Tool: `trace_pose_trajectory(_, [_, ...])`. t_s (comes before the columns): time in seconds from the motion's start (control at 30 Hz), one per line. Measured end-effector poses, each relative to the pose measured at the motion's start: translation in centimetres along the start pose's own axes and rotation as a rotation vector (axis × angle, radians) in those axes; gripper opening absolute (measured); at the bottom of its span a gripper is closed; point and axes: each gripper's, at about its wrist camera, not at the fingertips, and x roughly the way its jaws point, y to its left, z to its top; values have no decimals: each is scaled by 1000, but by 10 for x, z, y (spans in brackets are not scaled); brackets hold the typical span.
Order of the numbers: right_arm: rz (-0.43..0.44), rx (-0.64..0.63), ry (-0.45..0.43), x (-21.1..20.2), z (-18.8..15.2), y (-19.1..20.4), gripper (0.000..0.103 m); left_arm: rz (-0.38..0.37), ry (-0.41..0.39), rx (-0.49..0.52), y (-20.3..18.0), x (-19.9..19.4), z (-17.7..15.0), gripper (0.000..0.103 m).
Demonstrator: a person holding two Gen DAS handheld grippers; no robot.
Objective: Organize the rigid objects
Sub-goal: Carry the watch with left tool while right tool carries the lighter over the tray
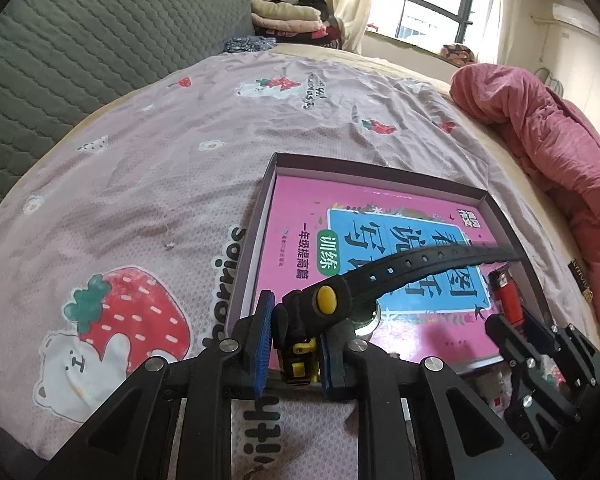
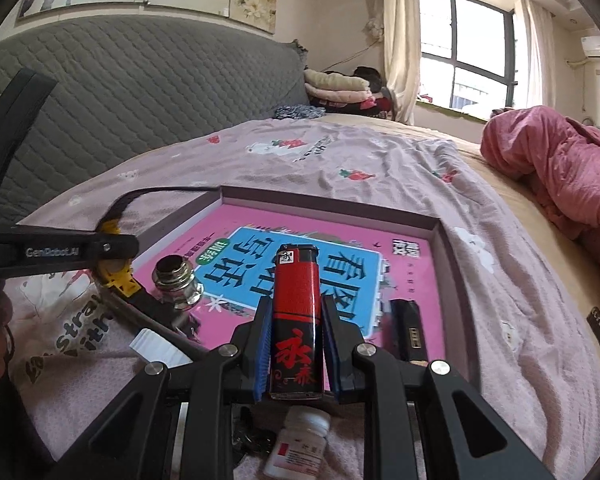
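A shallow box (image 1: 384, 173) with a pink book (image 1: 300, 216) inside lies on the bed. My left gripper (image 1: 292, 344) is shut on a black and yellow strap tool (image 1: 328, 300), its perforated black strap (image 1: 432, 258) arching over the box; a metal fitting (image 1: 368, 320) sits just behind it. My right gripper (image 2: 296, 344) is shut on a red and black lighter (image 2: 296, 312), held over the box's (image 2: 440, 248) near edge. In the right wrist view the left gripper (image 2: 112, 248), the metal fitting (image 2: 178, 280) and a small black object (image 2: 410, 328) on the book show.
A white pill bottle (image 2: 298, 448) lies on the strawberry-print sheet (image 1: 140, 200) under my right gripper, with a white paper strip (image 2: 160, 348) to the left. A pink quilt (image 2: 560, 168) is bunched at the right. A grey quilted headboard (image 1: 80, 40) is behind.
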Motion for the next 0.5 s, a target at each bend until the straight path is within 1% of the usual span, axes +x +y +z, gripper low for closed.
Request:
trace_pose_trajectory(0.17, [8, 10, 16, 9, 1, 0, 23, 6, 28, -11, 1, 13, 0, 18])
trace_pose_trajectory(0.33, [11, 29, 24, 15, 2, -6, 23, 9, 36, 0, -1, 19, -3, 18])
trace_pose_trajectory(0.5, [15, 79, 40, 21, 4, -18, 23, 11, 45, 10, -3, 23, -4, 19])
